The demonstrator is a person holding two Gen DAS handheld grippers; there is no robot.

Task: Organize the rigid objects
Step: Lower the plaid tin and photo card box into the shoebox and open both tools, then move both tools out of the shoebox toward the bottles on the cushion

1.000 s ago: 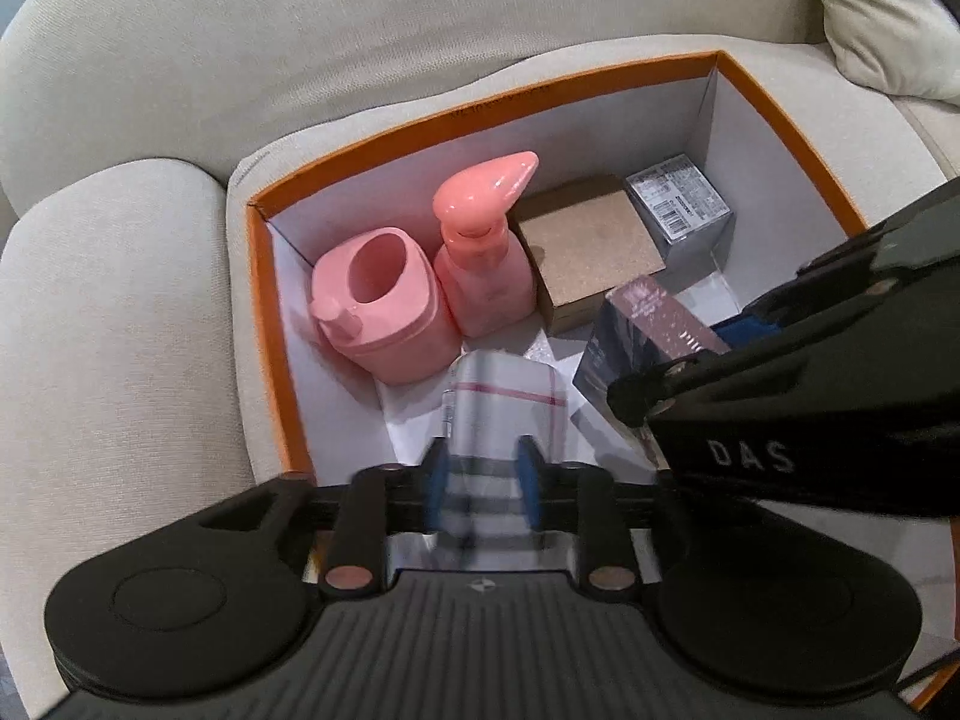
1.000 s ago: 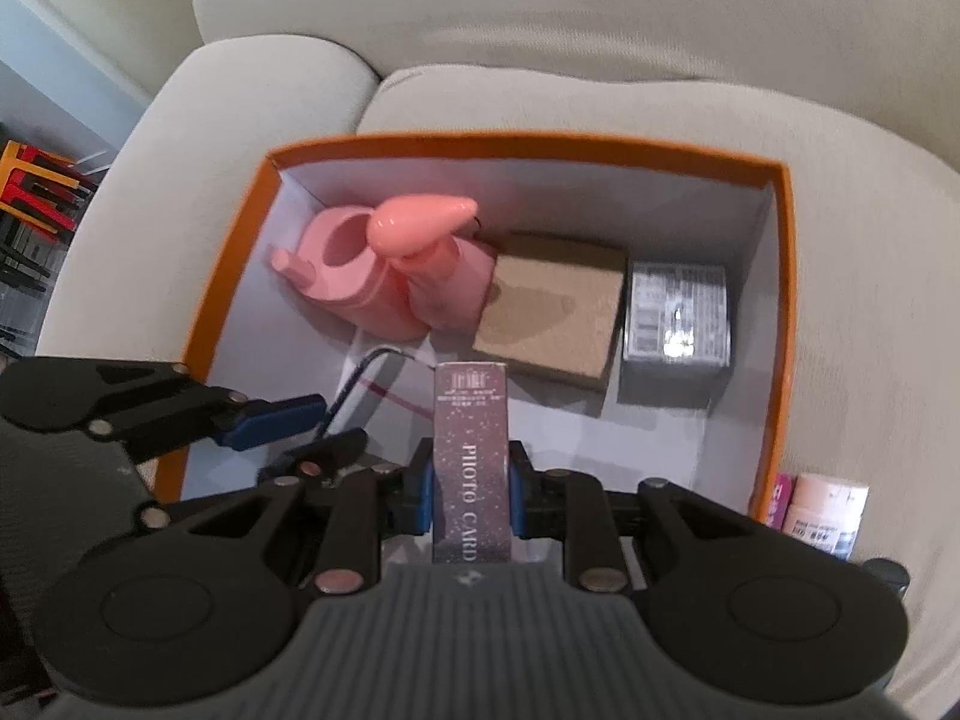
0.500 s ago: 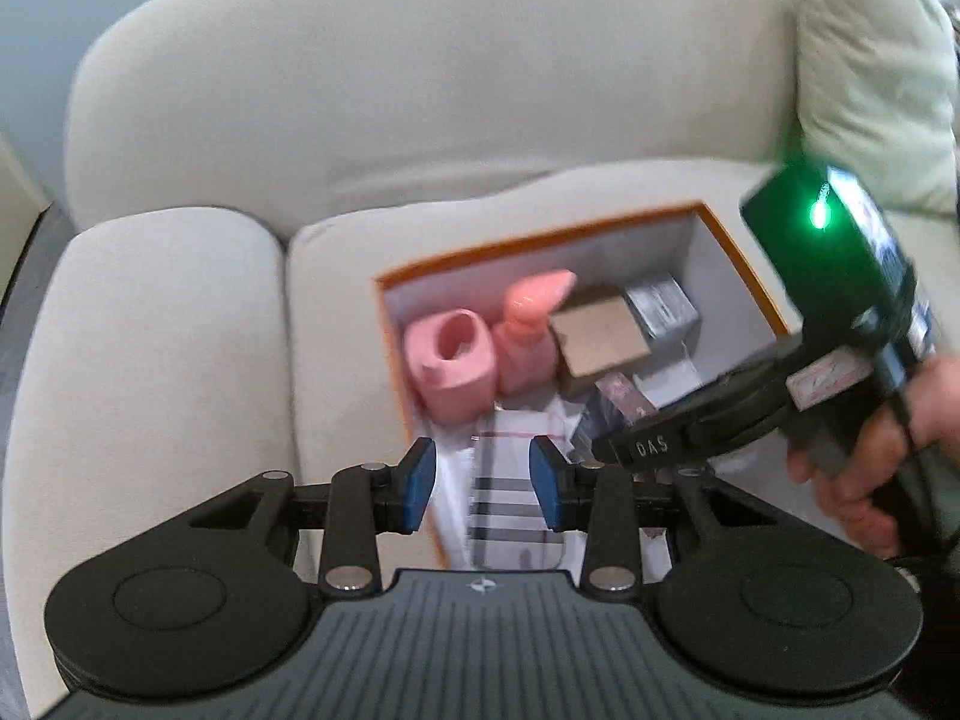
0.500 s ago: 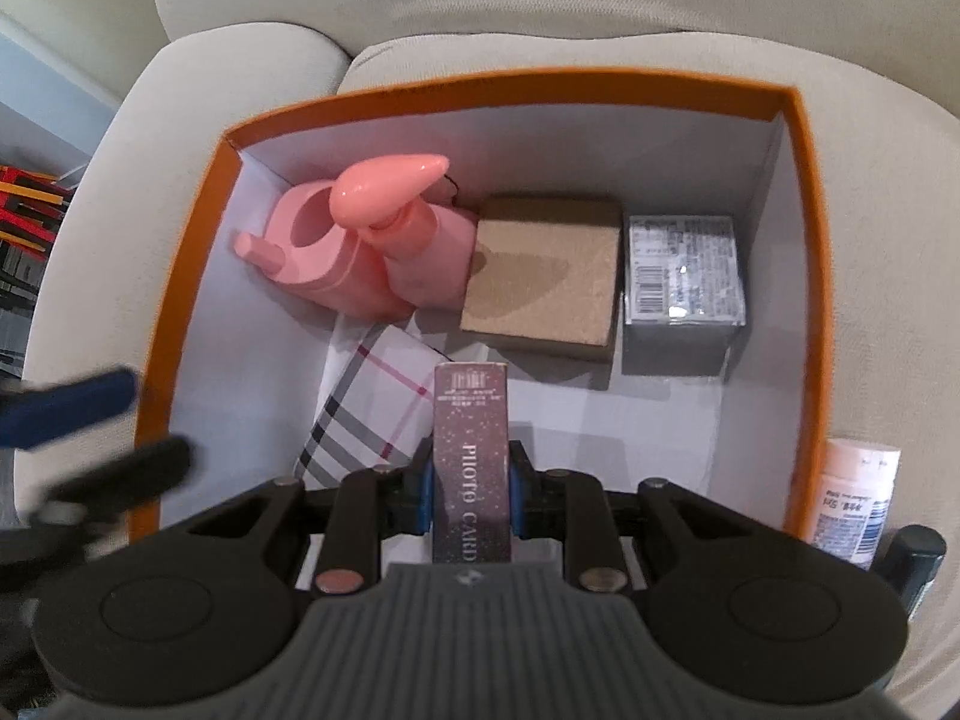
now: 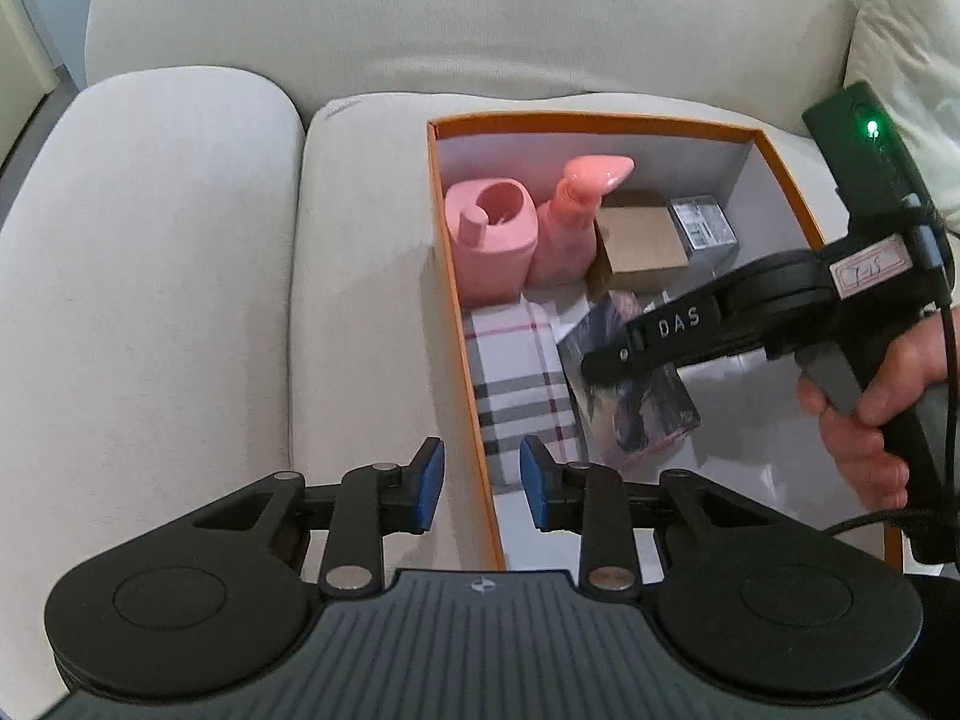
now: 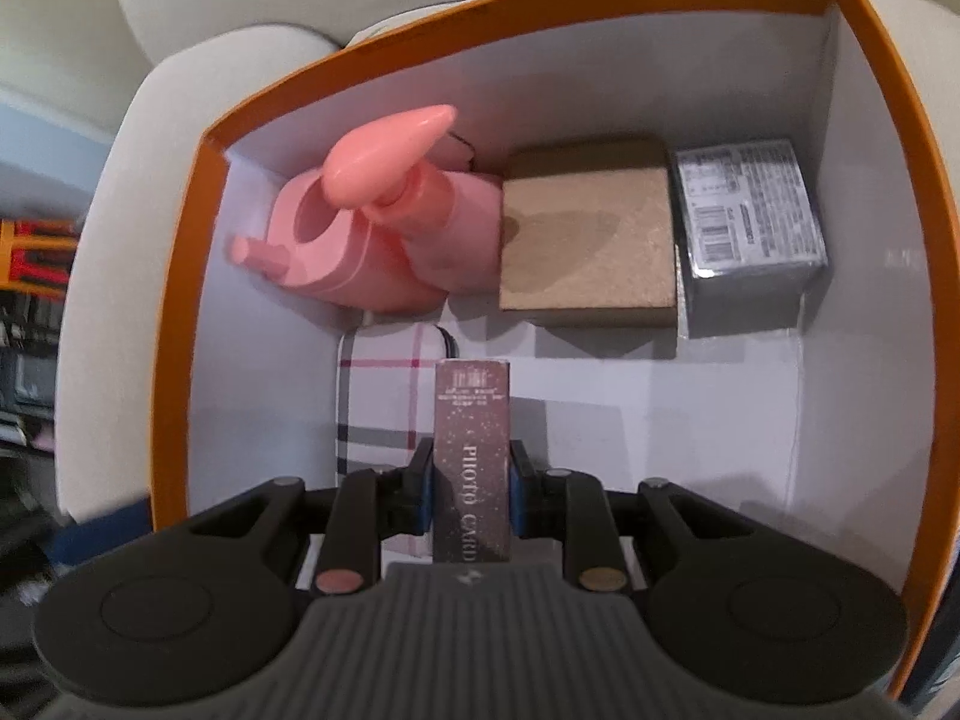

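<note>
Right gripper: jaws clenched on the photo card box, a dark pinkish-brown carton marked "PHOTO CARD", held end-on w/ its far end sticking out past the jaws, inside the orange box. In the left wrist view the same gripper reaches in from the right, the person's hand on its handle, card box tilted above the box floor.

Just left of and under the right jaws: plaid case, white w/ black and red lines, lying flat on the white floor. Whether the card box touches it, can't tell.

Beyond the jaws, along the far wall, left to right: pink round container w/ a hole in its top, pink pump bottle just beside it, nozzle pointing right, brown cardboard box, then grey barcode box touching the brown one.

Left gripper: jaws released, nothing between the blue pads. The orange box's near-left wall runs through the gap ahead of the jaws; plaid case lies ahead, slightly right. Left of the jaws: beige sofa cushion, sofa back farthest off.
</note>
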